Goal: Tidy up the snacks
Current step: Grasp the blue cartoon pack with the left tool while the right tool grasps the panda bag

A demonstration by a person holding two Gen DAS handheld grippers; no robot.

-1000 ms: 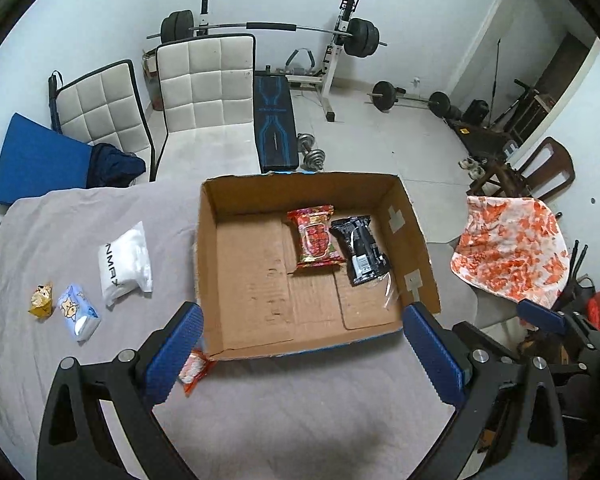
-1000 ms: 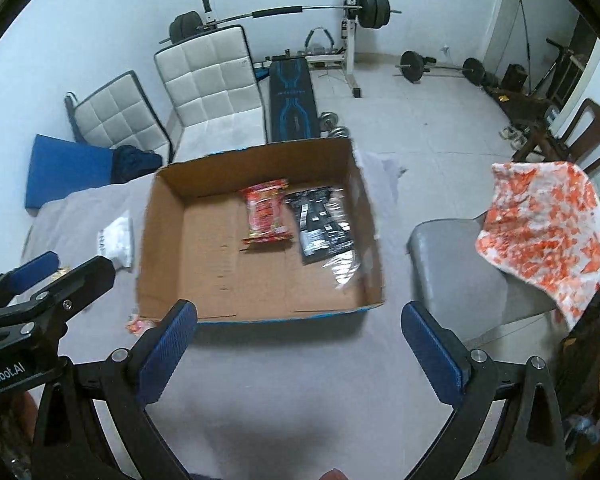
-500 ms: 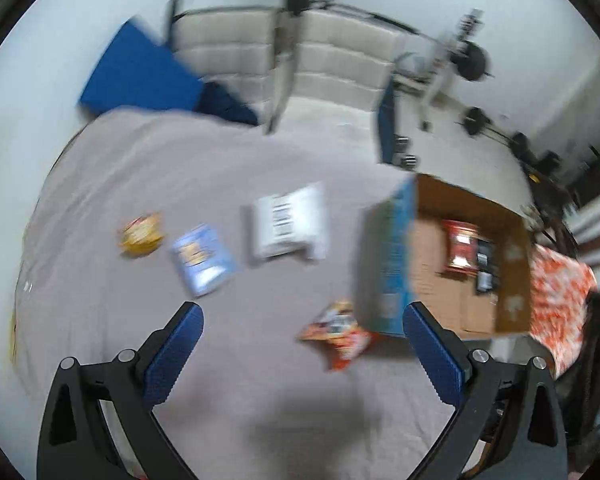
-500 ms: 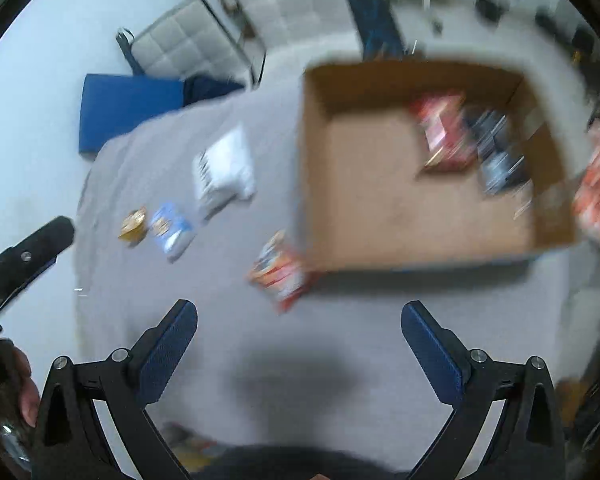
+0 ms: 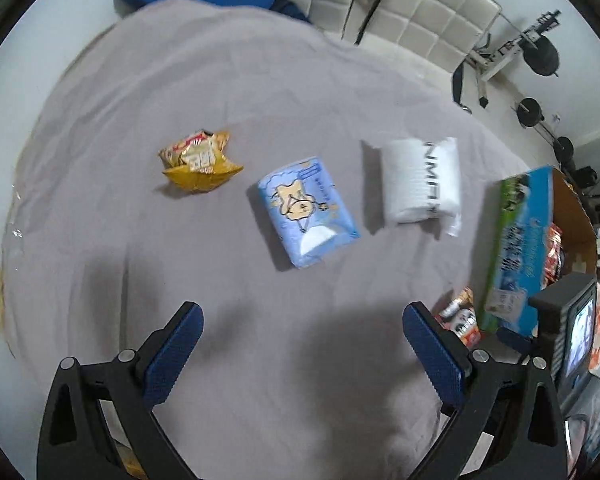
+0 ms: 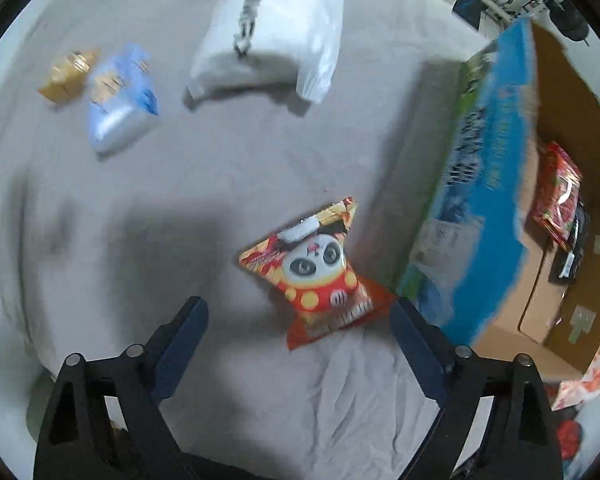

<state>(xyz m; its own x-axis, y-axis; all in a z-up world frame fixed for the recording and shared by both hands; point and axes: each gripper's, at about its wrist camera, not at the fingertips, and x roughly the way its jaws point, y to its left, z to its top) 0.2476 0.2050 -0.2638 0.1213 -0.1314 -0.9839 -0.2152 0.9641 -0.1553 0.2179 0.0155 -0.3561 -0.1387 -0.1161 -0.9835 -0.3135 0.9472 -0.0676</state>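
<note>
1. A grey cloth [image 5: 260, 92] covered the table, and every loose snack lay on it
2. Farthest left in the left wrist view lay a gold packet [image 5: 198, 160], crumpled, well apart from the left gripper [image 5: 302, 346]
3. Just right of it lay a blue pack [image 5: 308, 210] printed with a cartoon figure, flat and tilted, not touching its neighbours
4. Next came a white pack [image 5: 420, 178] with dark lettering, near the blue pack but apart from it
5. The left gripper pointed down over bare cloth with its blue pads spread wide and nothing between them
6. In the right wrist view the same gold packet [image 6: 66, 74], blue pack [image 6: 118, 100] and white pack [image 6: 276, 44] sat blurred along the top
7. A red and orange panda packet [image 6: 320, 268] lay beside the outer wall of the cardboard box [image 6: 484, 184], with its right corner close against it
8. The right gripper [image 6: 300, 324] hung over the panda packet; its jaws had just been closing a little yet stood wide, the packet lying beyond the pads and not pressed by either
9. Inside the box, at the right, lay a red packet [image 6: 560, 196] and a black packet [image 6: 572, 248] side by side on the cardboard floor
10. The box's outer wall carried blue and green print, and an orange-patterned cloth [image 6: 596, 376] showed past its far right corner
</note>
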